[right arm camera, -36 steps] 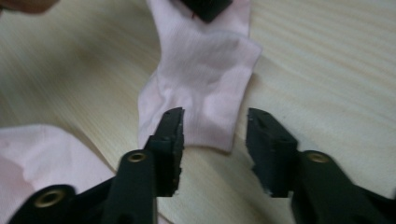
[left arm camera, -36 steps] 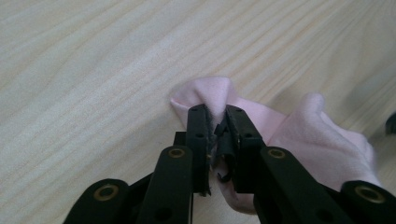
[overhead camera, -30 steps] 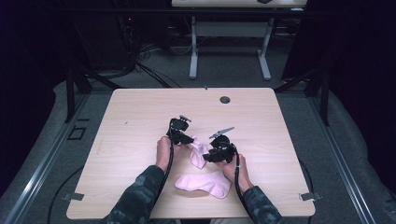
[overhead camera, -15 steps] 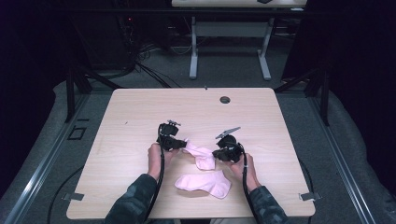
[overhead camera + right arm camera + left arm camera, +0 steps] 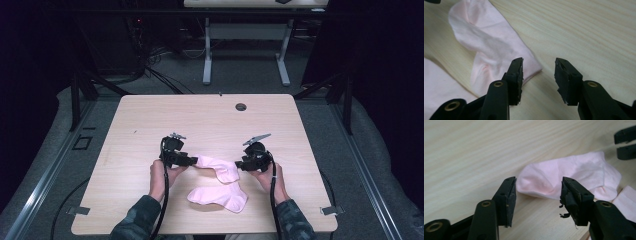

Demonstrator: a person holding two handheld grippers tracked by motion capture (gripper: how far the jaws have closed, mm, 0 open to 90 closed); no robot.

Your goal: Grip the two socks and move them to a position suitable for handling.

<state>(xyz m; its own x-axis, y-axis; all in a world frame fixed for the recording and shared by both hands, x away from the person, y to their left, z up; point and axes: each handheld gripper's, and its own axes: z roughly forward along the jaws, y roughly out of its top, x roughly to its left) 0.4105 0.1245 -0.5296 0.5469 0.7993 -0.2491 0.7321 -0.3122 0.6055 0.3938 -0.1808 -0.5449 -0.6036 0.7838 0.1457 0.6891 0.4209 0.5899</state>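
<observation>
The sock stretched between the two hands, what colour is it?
Pale pink, plain with no pattern. The sock shows best in the left gripper view.

Wooden table (image 5: 150, 115) bare from 9 through 12 to 3 o'clock, small round grommet (image 5: 241, 107) at 12, pink sock (image 5: 218, 167) between both grippers, second sock (image 5: 219, 198) at 6.

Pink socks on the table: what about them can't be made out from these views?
- Nearer sock: in the left gripper view the frame's right edge cuts it to a corner.
- Farther sock: in the right gripper view the left claw end runs past the top edge.
- Small dark thing on the table, high view: too small to identify.
</observation>
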